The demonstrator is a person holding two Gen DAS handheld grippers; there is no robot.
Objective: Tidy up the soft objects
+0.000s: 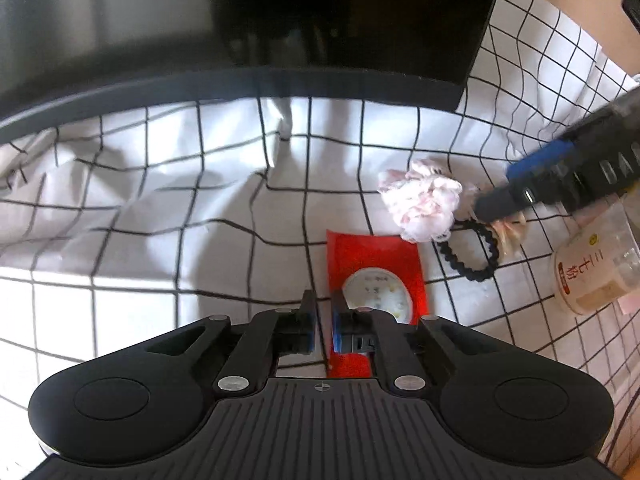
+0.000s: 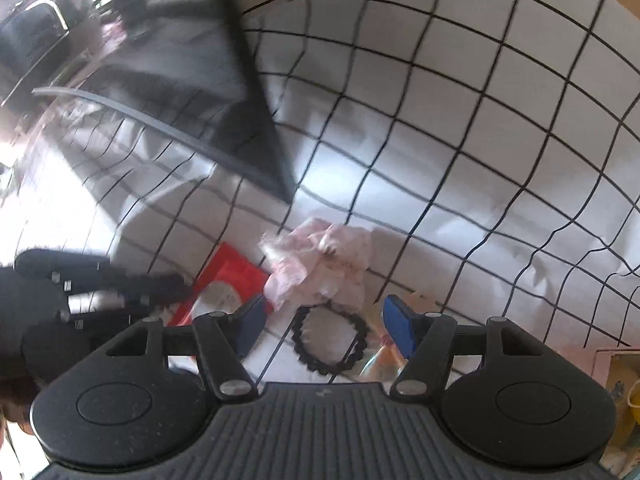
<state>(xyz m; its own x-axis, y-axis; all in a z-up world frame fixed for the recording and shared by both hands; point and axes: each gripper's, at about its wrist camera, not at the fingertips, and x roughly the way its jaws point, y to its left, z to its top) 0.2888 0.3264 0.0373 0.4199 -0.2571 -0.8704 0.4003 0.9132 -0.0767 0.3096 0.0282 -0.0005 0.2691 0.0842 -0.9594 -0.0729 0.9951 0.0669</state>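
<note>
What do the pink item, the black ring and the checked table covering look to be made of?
Pink item: thin, gauzy fabric, matte, judging by its ruffled, crumpled folds.
Black ring: probably an elastic hair tie; its bumpy, braided-looking outline suggests fabric or cord, though beads are possible.
Table covering: soft white cloth with black grid lines; it wrinkles and creases.

Wrinkled matt cloth (image 1: 168, 208) with black grid lines; frilly pink fabric scrunchie (image 1: 420, 200); knobbly black hair tie (image 1: 472, 256); glossy red packet (image 1: 372, 264); matt black plastic gripper (image 1: 323, 320) bodies.
</note>
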